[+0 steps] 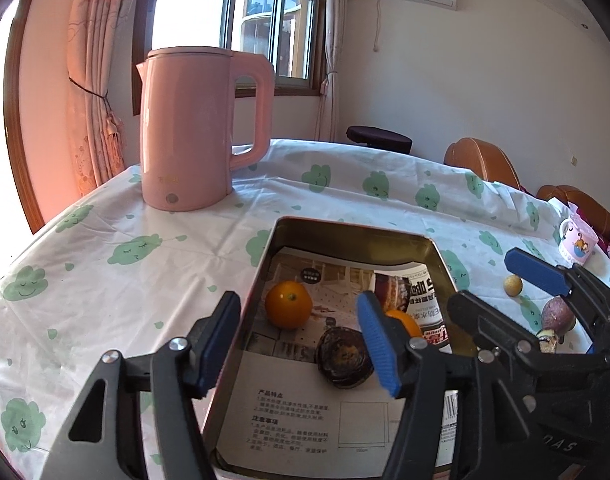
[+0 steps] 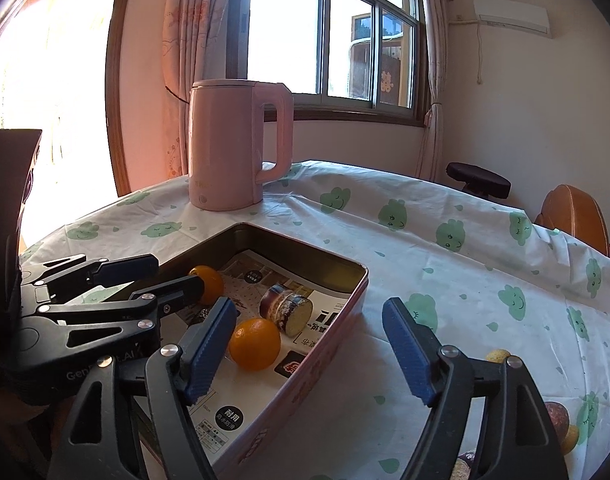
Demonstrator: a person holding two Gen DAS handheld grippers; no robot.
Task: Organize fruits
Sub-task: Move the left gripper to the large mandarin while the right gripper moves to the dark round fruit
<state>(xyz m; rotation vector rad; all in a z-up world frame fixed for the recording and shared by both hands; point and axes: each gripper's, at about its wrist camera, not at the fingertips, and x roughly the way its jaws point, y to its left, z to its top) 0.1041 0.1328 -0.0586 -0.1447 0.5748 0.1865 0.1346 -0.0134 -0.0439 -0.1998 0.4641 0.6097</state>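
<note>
A rectangular metal tin (image 1: 347,228) lined with printed paper sits on the table. It holds an orange (image 1: 288,305), a second orange (image 1: 405,322) and a dark cut passion fruit half (image 1: 343,358). My left gripper (image 1: 301,344) is open and empty above the tin's near left part. My right gripper (image 2: 311,352) is open and empty over the tin's right wall (image 2: 325,344); it also shows in the left wrist view (image 1: 501,292). On the cloth right of the tin lie a small yellow fruit (image 1: 513,285) and a purple passion fruit (image 1: 557,316).
A pink kettle (image 1: 189,128) stands behind the tin. A printed cup (image 1: 577,242) stands at the far right table edge. Brown chairs (image 1: 481,160) and a dark stool (image 1: 379,138) stand beyond the table. A green-patterned cloth (image 1: 105,280) covers the table.
</note>
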